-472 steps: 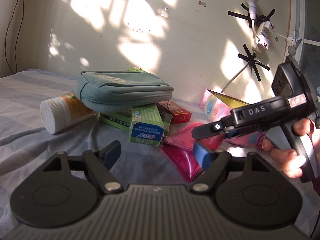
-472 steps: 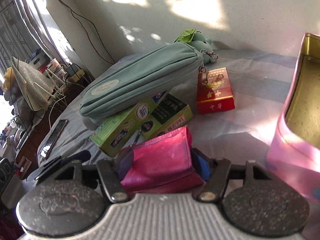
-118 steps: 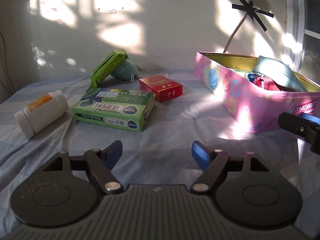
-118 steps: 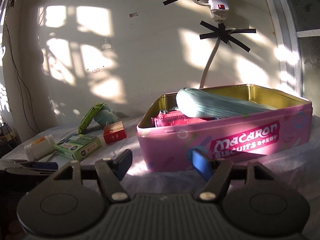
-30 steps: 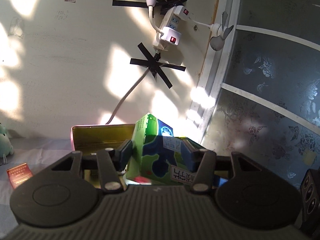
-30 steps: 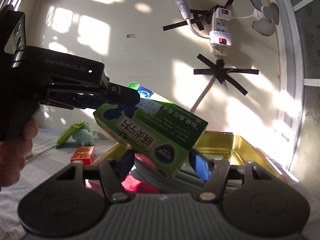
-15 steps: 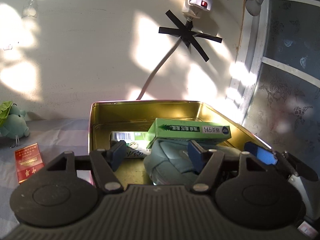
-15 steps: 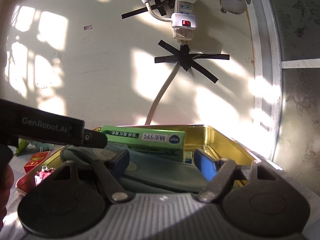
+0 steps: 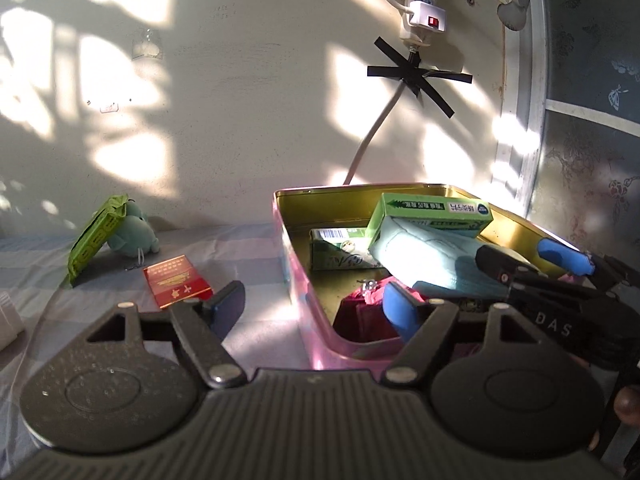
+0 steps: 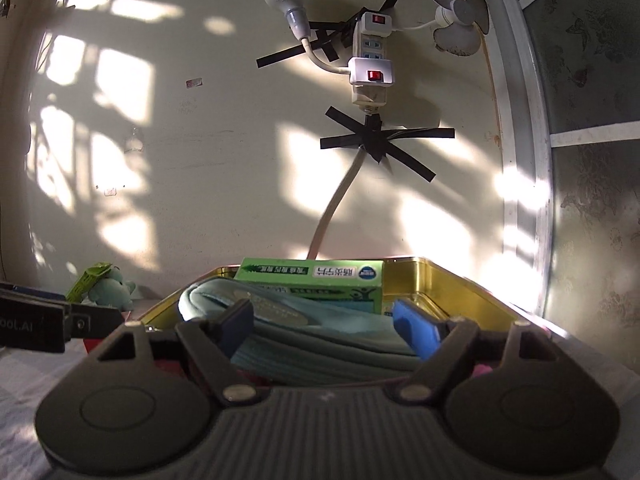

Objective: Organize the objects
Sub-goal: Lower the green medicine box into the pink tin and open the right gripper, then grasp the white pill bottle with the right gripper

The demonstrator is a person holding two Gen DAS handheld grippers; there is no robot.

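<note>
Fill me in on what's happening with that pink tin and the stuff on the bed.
A person with two handheld grippers is packing things into the pink tin. The green box lies in it on the teal pouch. The left gripper and right gripper hold nothing, jaws opening. The red box and plush toy wait outside on the bed.

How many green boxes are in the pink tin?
2. One green box lies on top of the blue pouch at the back of the tin. The other box sits lower, left of the pouch. More could be hidden underneath.
</note>
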